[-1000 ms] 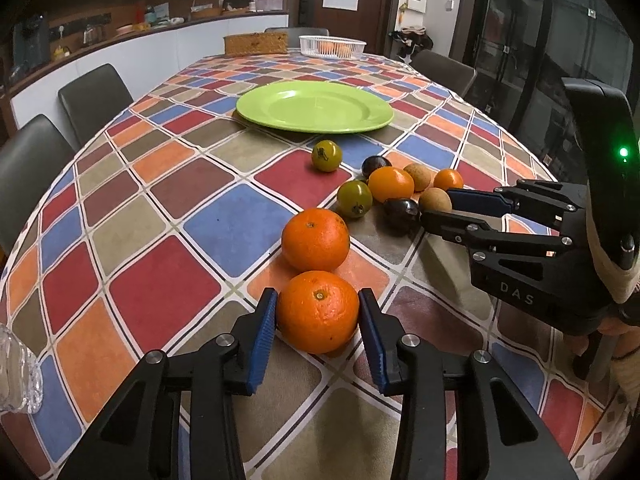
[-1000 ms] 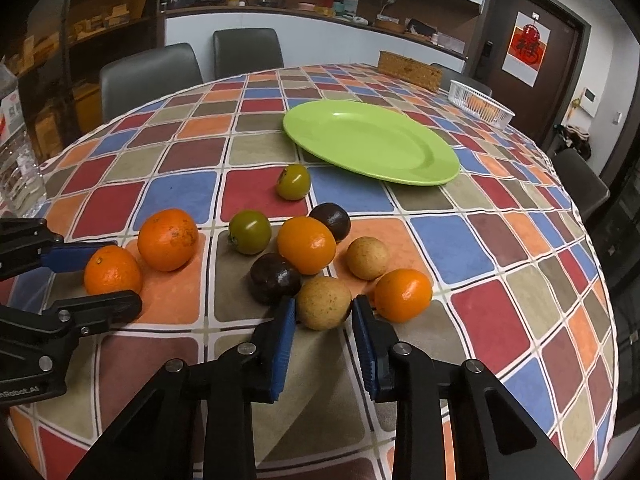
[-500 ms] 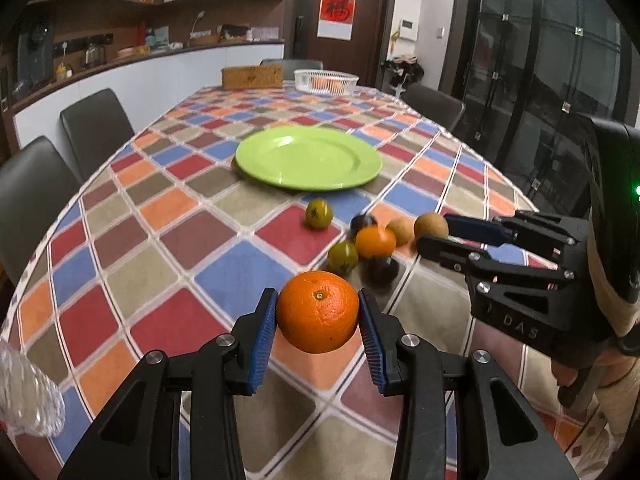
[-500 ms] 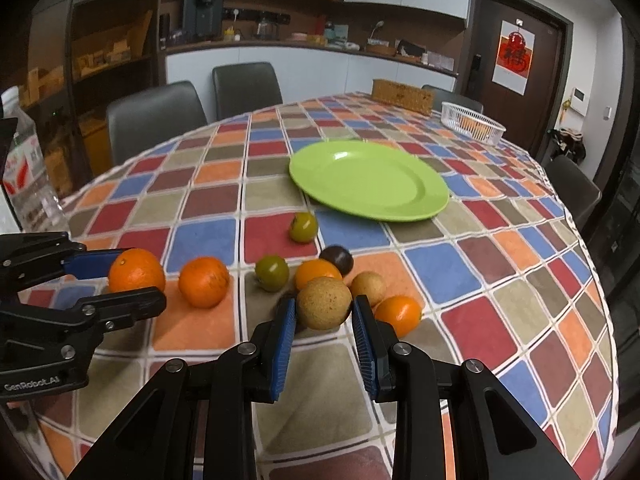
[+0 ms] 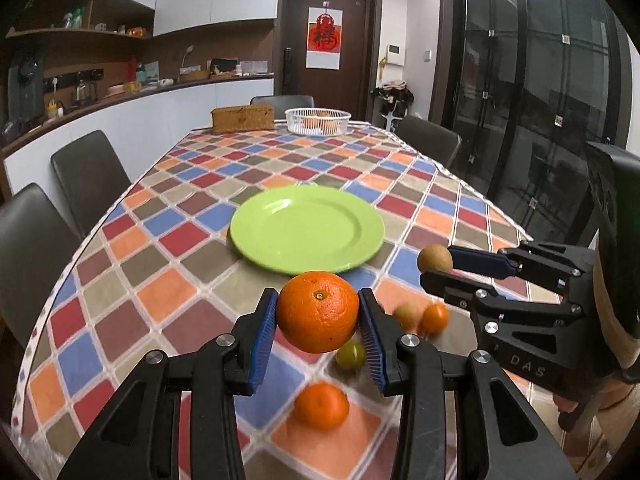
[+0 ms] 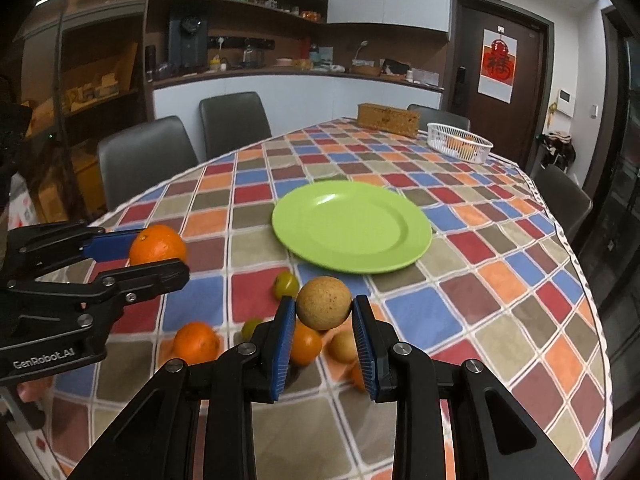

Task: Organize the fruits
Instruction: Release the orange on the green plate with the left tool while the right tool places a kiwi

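My left gripper (image 5: pixel 319 312) is shut on a large orange (image 5: pixel 318 311) and holds it in the air short of the green plate (image 5: pixel 307 228). My right gripper (image 6: pixel 324 309) is shut on a round brown fruit (image 6: pixel 323 302), also held above the table, near the plate (image 6: pixel 352 226). Each gripper shows in the other's view: the right one (image 5: pixel 436 266) at right, the left one (image 6: pixel 158 252) at left. Below on the checked cloth lie another orange (image 5: pixel 321 406), a green fruit (image 5: pixel 350 355), and several small fruits (image 6: pixel 308 344).
A white basket (image 5: pixel 318 121) with fruit and a woven box (image 5: pixel 243 118) stand at the far end of the table. Dark chairs (image 5: pixel 90 178) line both sides. A counter with shelves runs along the left wall.
Both grippers have lifted their fruit higher off the table and moved toward the green plate. The loose fruits now lie below and behind the held ones.
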`<state>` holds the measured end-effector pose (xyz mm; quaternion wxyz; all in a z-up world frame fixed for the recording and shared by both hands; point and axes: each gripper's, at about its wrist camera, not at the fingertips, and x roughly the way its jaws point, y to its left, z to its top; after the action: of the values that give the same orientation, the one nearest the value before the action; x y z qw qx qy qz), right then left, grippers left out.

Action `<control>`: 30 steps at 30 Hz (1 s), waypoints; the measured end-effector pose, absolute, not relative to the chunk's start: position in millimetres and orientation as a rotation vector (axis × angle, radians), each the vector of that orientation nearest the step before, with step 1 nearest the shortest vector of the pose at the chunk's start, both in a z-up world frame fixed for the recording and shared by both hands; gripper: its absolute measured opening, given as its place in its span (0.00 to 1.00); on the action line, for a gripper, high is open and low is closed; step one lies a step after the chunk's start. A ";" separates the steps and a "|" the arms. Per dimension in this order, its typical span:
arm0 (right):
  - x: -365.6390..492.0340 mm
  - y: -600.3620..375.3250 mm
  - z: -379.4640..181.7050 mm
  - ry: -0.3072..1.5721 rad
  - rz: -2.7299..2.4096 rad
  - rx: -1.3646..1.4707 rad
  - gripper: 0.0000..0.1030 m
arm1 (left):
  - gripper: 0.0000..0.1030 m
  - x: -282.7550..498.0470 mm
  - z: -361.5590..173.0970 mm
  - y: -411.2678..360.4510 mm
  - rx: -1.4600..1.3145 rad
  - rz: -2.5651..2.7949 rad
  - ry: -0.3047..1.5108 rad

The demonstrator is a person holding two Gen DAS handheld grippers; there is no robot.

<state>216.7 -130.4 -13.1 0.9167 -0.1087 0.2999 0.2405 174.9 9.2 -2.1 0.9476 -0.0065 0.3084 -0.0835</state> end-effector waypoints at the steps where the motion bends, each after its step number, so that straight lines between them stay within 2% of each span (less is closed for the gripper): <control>1: 220.6 -130.5 -11.9 0.616 0.492 -0.222 0.29 | 0.38 180.1 -0.7 9.1 -0.015 -0.174 0.624; 12: 293.3 -127.1 -8.3 0.663 0.480 -0.191 0.29 | 0.38 257.8 -1.6 13.2 -0.042 -0.193 0.645; 30: 376.5 -114.0 -60.4 0.908 0.497 -0.160 0.29 | 0.38 340.0 -63.7 22.9 -0.085 -0.205 0.877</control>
<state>376.5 -114.0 -60.4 0.8660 -0.0764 0.4335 0.2373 340.0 22.9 -63.7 0.8994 -0.0413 0.4238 -0.0990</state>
